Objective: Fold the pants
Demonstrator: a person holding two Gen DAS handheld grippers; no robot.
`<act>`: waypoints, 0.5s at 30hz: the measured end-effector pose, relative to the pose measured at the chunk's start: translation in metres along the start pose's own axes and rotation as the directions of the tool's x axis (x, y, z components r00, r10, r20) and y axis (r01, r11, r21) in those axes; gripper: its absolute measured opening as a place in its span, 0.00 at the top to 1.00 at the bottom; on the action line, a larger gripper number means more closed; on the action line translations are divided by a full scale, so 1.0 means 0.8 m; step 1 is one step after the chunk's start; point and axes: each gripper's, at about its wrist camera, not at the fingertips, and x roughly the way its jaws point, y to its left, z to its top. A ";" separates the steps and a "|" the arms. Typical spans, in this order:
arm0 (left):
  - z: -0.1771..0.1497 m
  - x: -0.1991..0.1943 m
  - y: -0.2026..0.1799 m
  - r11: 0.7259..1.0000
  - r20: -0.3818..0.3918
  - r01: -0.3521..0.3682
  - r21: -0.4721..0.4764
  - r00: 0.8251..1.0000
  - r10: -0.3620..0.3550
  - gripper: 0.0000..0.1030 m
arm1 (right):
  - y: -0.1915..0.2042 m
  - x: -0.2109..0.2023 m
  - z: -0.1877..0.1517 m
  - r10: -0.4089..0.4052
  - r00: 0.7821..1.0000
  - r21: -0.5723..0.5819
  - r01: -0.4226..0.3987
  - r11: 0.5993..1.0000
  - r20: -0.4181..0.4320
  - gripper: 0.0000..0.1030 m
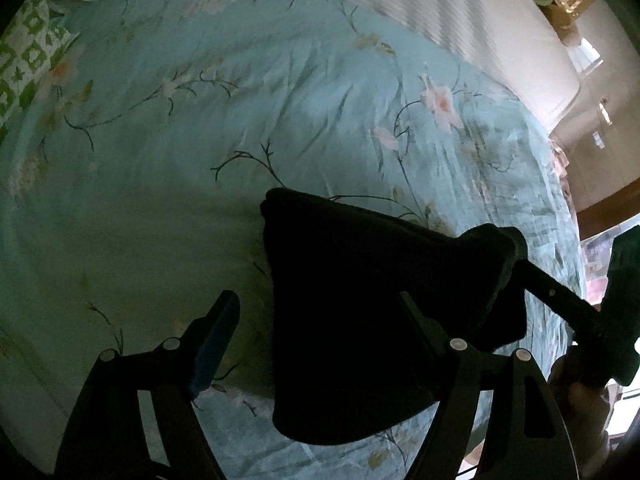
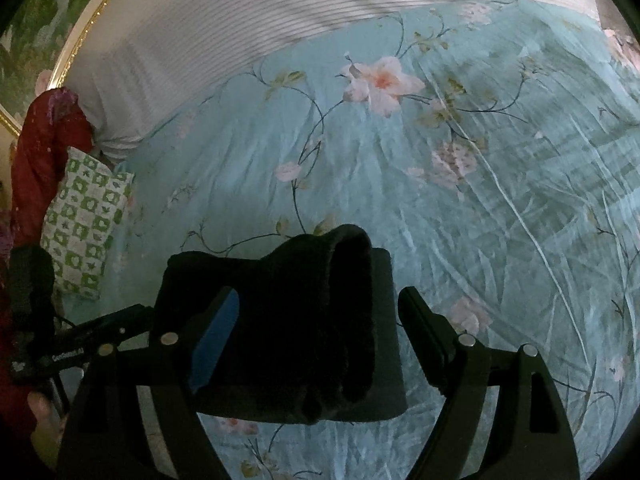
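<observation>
The dark pants (image 1: 352,304) lie folded into a compact bundle on the light blue floral bedsheet (image 1: 240,120). In the left wrist view my left gripper (image 1: 320,316) is open, its fingers spread wide around the bundle's left part. The right gripper shows at the right edge (image 1: 568,304), reaching to the bundle's thick folded end. In the right wrist view the pants (image 2: 288,332) sit between the open fingers of my right gripper (image 2: 316,312), with a rolled fold on top. Neither gripper visibly pinches the cloth.
A green and white checked pillow (image 2: 84,224) lies at the bed's left side, with a red garment (image 2: 48,152) behind it. A white ribbed headboard (image 2: 240,20) runs along the far edge. The bed's right edge drops off beside furniture (image 1: 592,128).
</observation>
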 end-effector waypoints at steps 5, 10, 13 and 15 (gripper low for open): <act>0.004 0.014 -0.002 1.000 -0.016 -0.011 -0.015 1.000 0.011 0.24 | -0.006 0.016 -0.002 -0.029 0.999 -0.002 0.029 1.000 -0.027 0.20; 0.005 0.023 0.001 0.999 -0.026 -0.015 -0.029 1.000 0.014 0.22 | -0.020 0.028 -0.012 -0.096 0.994 -0.041 0.094 0.995 -0.052 0.20; 0.005 0.029 0.003 0.999 -0.032 -0.013 -0.040 0.999 0.012 0.21 | -0.032 0.032 -0.020 -0.107 0.992 -0.054 0.103 0.993 -0.073 0.20; 0.007 0.035 0.006 0.999 -0.036 -0.018 -0.047 0.999 0.016 0.18 | -0.041 0.034 -0.026 -0.095 0.991 -0.052 0.091 0.995 -0.091 0.20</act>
